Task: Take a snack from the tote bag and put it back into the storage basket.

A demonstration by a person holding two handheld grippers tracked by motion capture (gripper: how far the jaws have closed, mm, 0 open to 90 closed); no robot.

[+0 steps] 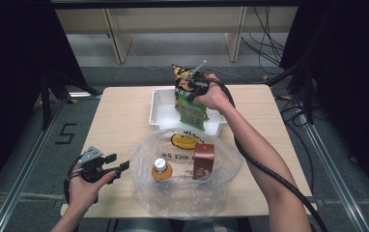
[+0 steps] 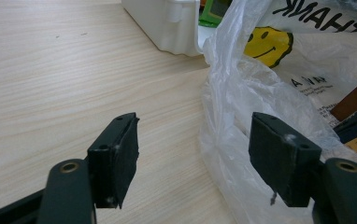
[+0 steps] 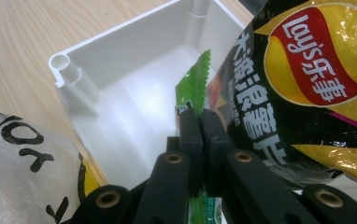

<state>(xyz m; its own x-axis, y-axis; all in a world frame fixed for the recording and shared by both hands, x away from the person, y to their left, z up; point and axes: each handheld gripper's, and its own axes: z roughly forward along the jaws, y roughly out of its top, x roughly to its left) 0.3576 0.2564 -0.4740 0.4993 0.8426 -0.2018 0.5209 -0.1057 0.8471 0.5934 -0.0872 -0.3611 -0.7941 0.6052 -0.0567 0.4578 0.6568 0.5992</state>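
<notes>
My right gripper (image 1: 195, 86) is over the white tray (image 1: 162, 108) at the far side of the table, shut on the top edge of a green snack packet (image 1: 192, 112) that hangs below it. In the right gripper view the green packet (image 3: 194, 88) sticks up between the closed pads of my right gripper (image 3: 203, 116). A black and yellow chip bag (image 3: 307, 70) leans right beside it. My left gripper (image 1: 120, 166) rests near the front left, open, just left of the clear plastic bag (image 1: 182, 188). In the left gripper view the edge of the plastic bag (image 2: 228, 135) lies between the spread pads.
Inside the plastic bag lie an orange-capped bottle (image 1: 162, 169) and a brown carton (image 1: 203, 159). The bag carries a yellow smiley face (image 2: 266, 43). Bare wood tabletop (image 1: 115, 121) stretches to the left of the tray.
</notes>
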